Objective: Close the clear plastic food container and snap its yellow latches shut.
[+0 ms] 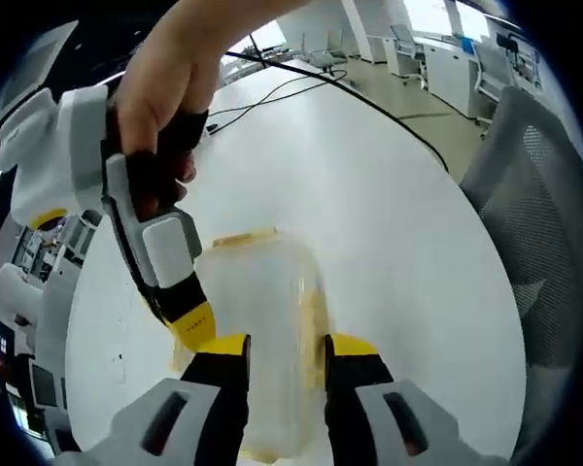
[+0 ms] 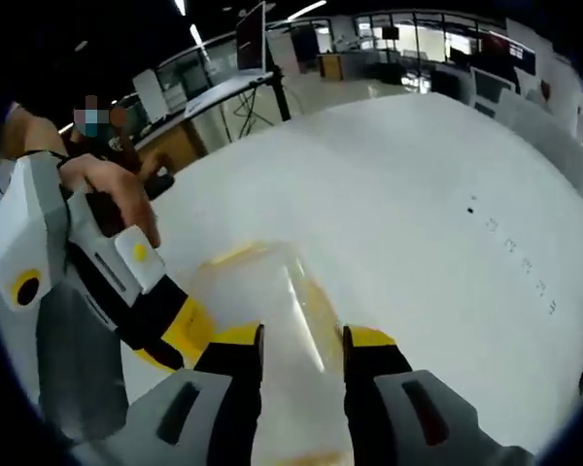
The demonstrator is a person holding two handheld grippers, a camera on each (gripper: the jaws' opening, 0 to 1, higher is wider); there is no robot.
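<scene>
the clear plastic food container [image 1: 267, 320] sits on the white table [image 1: 389, 214], blurred, with a yellow latch [image 1: 245, 236] at its far end. the left gripper [image 1: 287, 364] stands with jaws parted above it; the right gripper [image 2: 301, 354] too, jaws apart. a hand [image 1: 165, 92] holds the right gripper.

We see the white table [image 1: 389, 204] lying bare beyond the clear container [image 1: 262, 320], open toward its far edge and its right side. In the left gripper view, black cables [image 1: 301, 83] trail near the far edge and a grey mesh chair [image 1: 534, 204] stands off the right edge. The other gripper [image 1: 175, 282], in a person's hand [image 1: 165, 87], crowds the container's left side. In the right gripper view, the other gripper [image 2: 165, 325] blocks the container [image 2: 272, 320] there too.
</scene>
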